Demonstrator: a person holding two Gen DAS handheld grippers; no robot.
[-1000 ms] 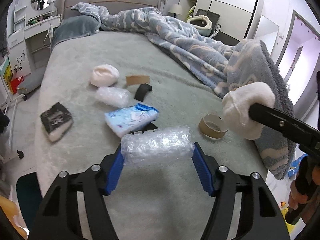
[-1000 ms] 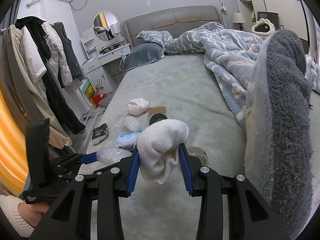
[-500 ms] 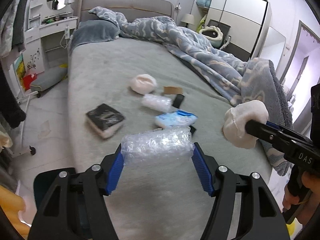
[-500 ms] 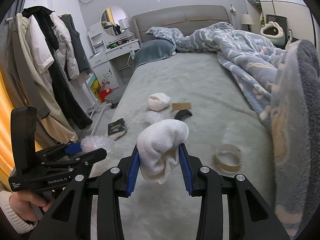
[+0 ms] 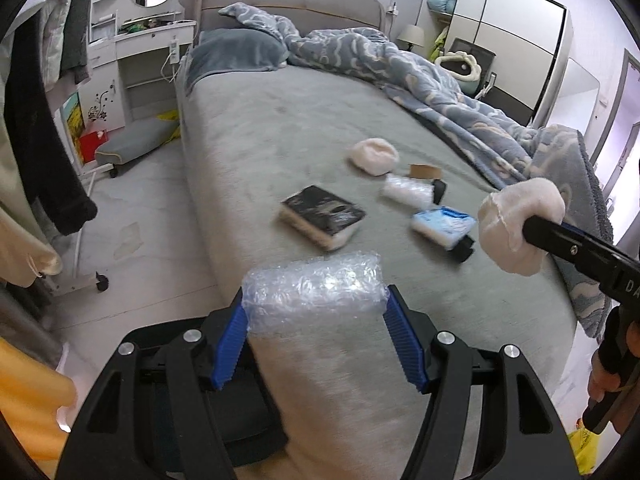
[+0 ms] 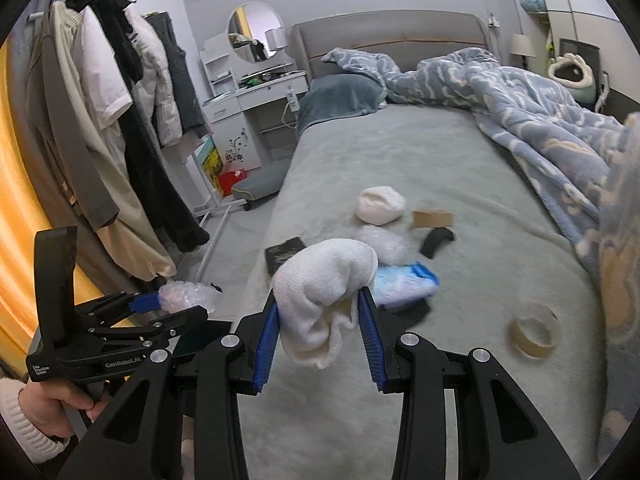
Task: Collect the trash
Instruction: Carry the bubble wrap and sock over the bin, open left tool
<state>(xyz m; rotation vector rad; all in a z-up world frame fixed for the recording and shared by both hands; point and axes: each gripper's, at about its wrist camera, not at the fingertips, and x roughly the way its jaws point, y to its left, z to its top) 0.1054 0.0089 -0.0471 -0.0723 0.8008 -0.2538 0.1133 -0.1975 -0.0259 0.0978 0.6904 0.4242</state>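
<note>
The left tongs [image 5: 316, 316] clamp a roll of bubble wrap [image 5: 314, 286] between their blue pads, held above the near corner of the bed [image 5: 256, 128], by its left edge. The right tongs [image 6: 319, 334] are closed tight on a bunched white sock [image 6: 324, 292], which droops between the 2 pads; in the left wrist view the same sock [image 5: 520, 226] hangs over the bed's right side.

Still lying on the grey bedspread are a second balled sock [image 5: 374, 156], a brown cardboard scrap [image 5: 423, 171], a smaller wad of bubble wrap [image 5: 406, 194], a curved black piece [image 6: 436, 240], a blue tissue pack [image 5: 442, 226] and a black-topped sponge block [image 5: 323, 216]. They sit close together near the bed's middle. A tape roll [image 6: 534, 332] lies apart from them, nearer the crumpled blue duvet [image 6: 520, 112]. A person's hand [image 6: 66, 402] in a white cuff grips the left tool's handle.
</note>
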